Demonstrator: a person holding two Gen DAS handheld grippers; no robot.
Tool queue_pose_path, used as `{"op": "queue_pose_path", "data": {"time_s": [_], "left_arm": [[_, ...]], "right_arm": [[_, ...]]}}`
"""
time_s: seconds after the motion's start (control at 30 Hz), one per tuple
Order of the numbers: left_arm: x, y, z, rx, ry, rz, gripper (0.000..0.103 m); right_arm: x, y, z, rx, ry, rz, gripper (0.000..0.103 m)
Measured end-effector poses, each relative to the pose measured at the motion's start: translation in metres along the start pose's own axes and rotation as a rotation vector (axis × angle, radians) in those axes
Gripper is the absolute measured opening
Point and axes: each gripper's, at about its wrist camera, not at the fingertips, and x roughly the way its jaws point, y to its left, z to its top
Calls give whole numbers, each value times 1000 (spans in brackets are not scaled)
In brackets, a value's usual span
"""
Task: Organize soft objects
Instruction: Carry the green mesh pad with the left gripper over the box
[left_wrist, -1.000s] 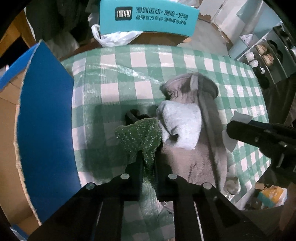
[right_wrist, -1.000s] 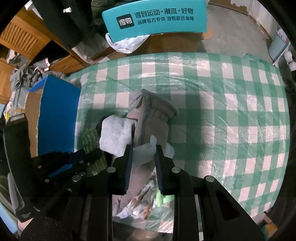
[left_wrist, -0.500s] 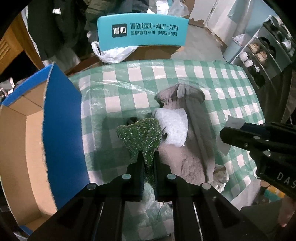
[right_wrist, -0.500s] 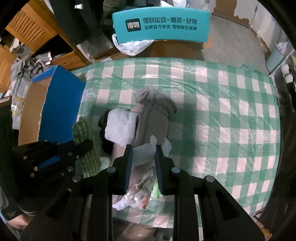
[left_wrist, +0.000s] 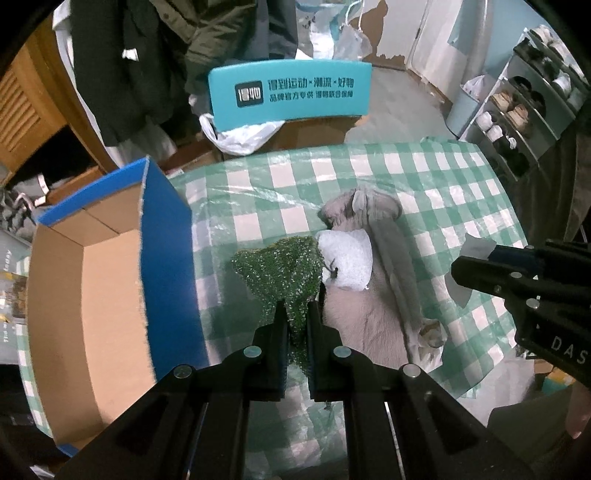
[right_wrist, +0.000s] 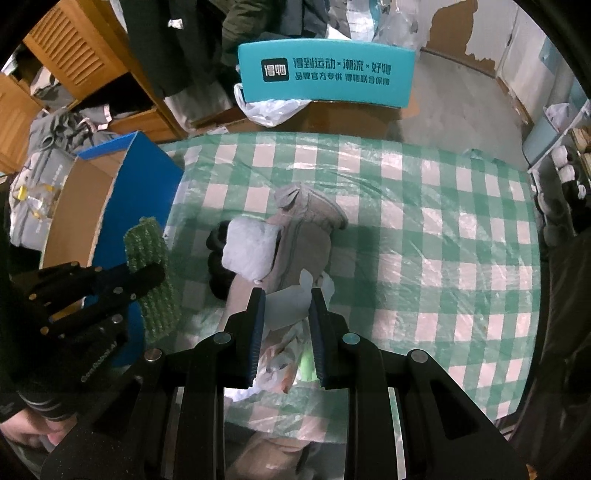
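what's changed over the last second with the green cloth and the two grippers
Both hand-held grippers have risen from the table. The left one has lifted the green cloth clear, toward the box. The right one still pinches the white tissue. The grey garment and white sock stayed put.

Right gripper (right_wrist: 285, 295) pinches white paper (right_wrist: 288, 301) over grey sock (right_wrist: 295, 236); left gripper (right_wrist: 155, 275) holds green cloth (right_wrist: 147, 254) beside sock.

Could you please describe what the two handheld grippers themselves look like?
Both are matte black with two flat parallel fingers and round silver screw heads. The left gripper shows plain black fingers; the right gripper has blue ribbed pads and white lettering on its body.
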Motion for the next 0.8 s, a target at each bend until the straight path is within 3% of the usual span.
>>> {"op": "queue_pose_path", "data": {"time_s": [0.8], "left_arm": [[-55,22,-19,6,-119,79,8]], "right_arm": [[-44,45,-9,-133,-104,-4,22]]}}
